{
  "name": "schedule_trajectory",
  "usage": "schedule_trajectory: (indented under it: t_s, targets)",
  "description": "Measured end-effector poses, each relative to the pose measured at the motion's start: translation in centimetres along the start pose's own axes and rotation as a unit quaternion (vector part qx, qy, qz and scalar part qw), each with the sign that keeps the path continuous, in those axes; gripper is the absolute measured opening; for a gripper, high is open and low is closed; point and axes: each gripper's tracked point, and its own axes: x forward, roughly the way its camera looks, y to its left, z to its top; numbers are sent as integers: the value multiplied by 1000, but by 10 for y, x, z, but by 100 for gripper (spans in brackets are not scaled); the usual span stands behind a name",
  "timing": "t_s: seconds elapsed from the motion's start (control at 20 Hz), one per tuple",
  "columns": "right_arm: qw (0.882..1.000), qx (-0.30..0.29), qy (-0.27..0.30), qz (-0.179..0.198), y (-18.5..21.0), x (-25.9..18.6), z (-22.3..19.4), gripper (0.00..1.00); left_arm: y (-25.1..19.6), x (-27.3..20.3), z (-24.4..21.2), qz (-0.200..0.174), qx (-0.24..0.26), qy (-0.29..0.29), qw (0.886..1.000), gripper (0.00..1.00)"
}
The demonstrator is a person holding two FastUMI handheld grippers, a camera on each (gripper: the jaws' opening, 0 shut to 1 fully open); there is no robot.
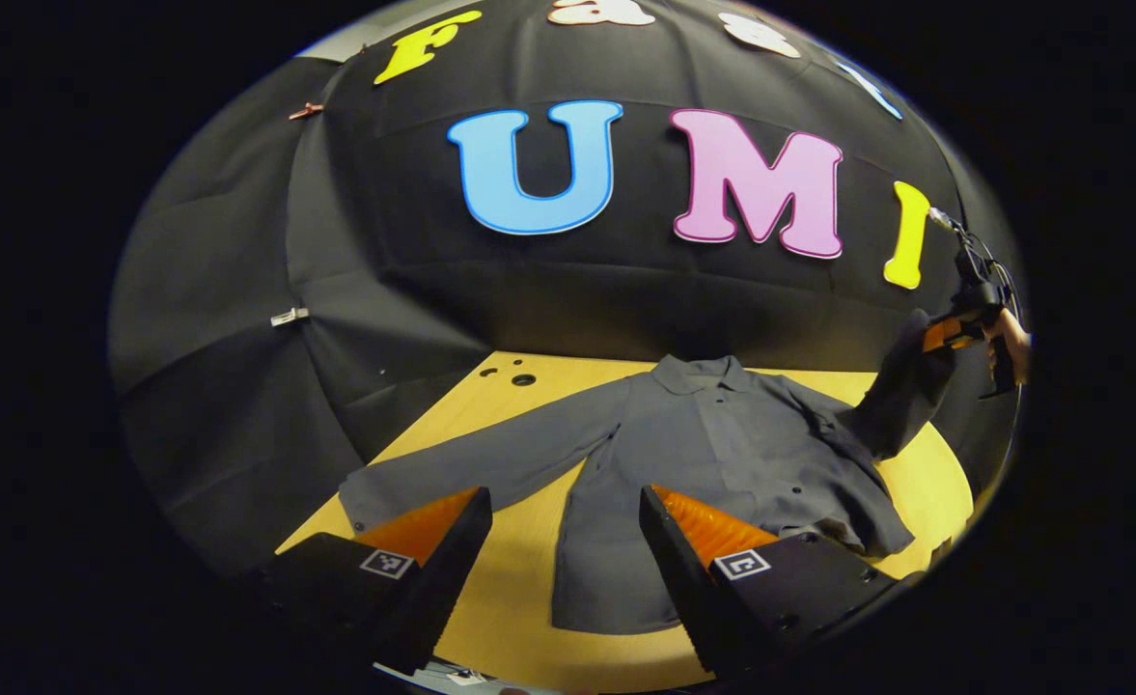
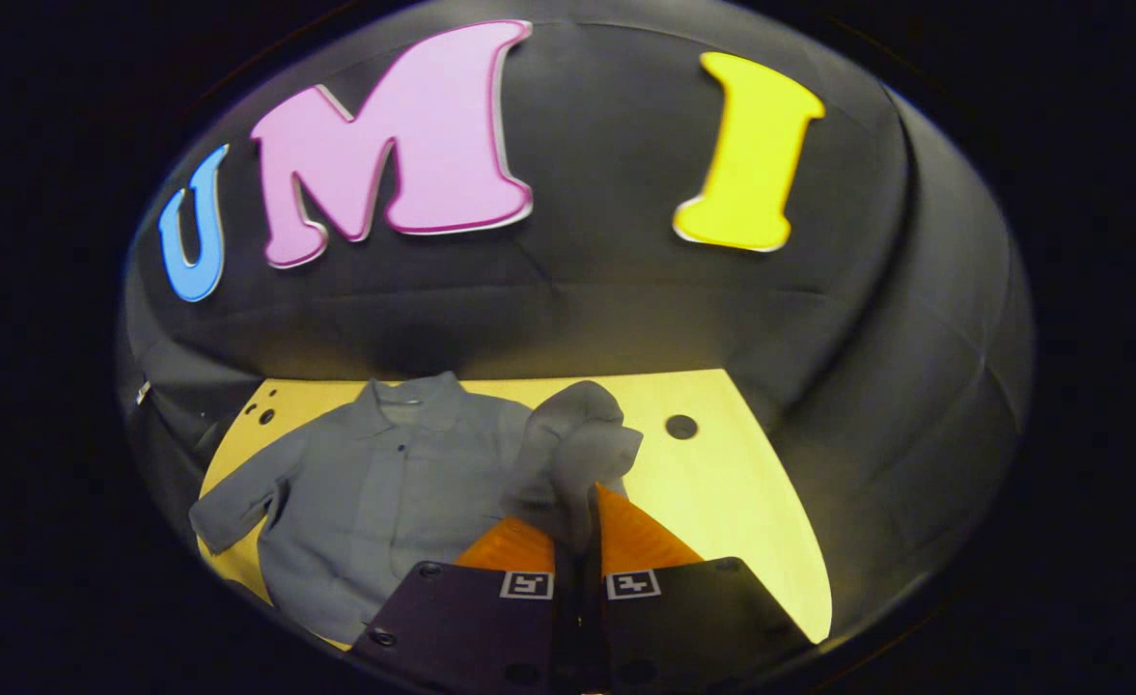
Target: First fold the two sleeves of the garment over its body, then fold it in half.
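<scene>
Right gripper [image 2: 575, 516] is clamped on the cuff end of the shirt's right sleeve [image 2: 577, 439], jaws together with cloth bunched between them. In the left gripper view it sits far off to the right, a hand behind it, holding that sleeve up off the table. Left gripper [image 1: 565, 526] has its jaws wide apart, nothing in them, hovering above the shirt's near hem.

Grey button-front shirt [image 1: 712, 454] lies flat, front up, straight ahead of the left gripper, collar [image 1: 698, 372] at the far end, hem nearest. Left sleeve [image 1: 476, 458] is stretched out flat, running ahead and left of the left gripper, its cuff just past the left finger. From the right gripper, the body lies ahead and to the left.

Handling, my read: light, soft woven cloth, no stiffness. It drapes and bunches from the pinch, so it should follow the gripper but will drag the shoulder along if pulled sideways. Not slippery, not fragile. Grip at the cuff is the right spot; lay it across the chest. For the left sleeve, pinch the cuff edge the same way.

Yellow wooden tabletop [image 1: 519, 579] lies under it all, with small holes near the far left corner and one hole [image 2: 680, 426] ahead right of the right gripper.
</scene>
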Motion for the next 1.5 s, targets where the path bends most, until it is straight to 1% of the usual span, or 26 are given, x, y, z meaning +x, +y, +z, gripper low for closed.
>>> schedule_trajectory:
  t_s: [0.15, 0.3, 0.4, 0.55, 0.75, 0.9, 1.1, 1.2, 1.35, 1.45, 1.5]
  targets:
    - [999, -27, 3, 34, 55, 7, 5, 5, 20, -1, -6, 17, -18, 6, 1000, 97]
    - [997, -42, 12, 66, 107, 17, 0, 5, 40, -4, -8, 39, -38, 10, 998, 97]
    - [995, -50, 18, 83, 136, 24, -2, 5, 51, -6, -11, 52, -55, 11, 997, 97]
    - [992, -56, 29, 106, 176, 34, -8, 5, 67, -9, -17, 70, -65, 16, 995, 97]
    - [989, -72, 47, 124, 221, 47, -20, 5, 86, -13, -29, 92, -75, 25, 993, 97]
    - [986, -70, 56, 141, 254, 56, -26, 5, 98, -15, -37, 107, -92, 35, 989, 97]
    - [979, -95, 66, 169, 298, 64, -43, 5, 114, -15, -46, 127, -122, 45, 983, 97]
    - [977, -101, 70, 177, 319, 71, -54, 5, 122, -15, -49, 138, -133, 46, 980, 97]
    - [972, -118, 81, 186, 344, 76, -74, 6, 129, -15, -57, 147, -133, 52, 979, 97]
    - [968, -141, 84, 189, 358, 81, -87, 7, 133, -16, -63, 149, -131, 57, 978, 97]
    - [966, -152, 85, 193, 366, 85, -96, 11, 135, -16, -65, 149, -131, 58, 978, 97]
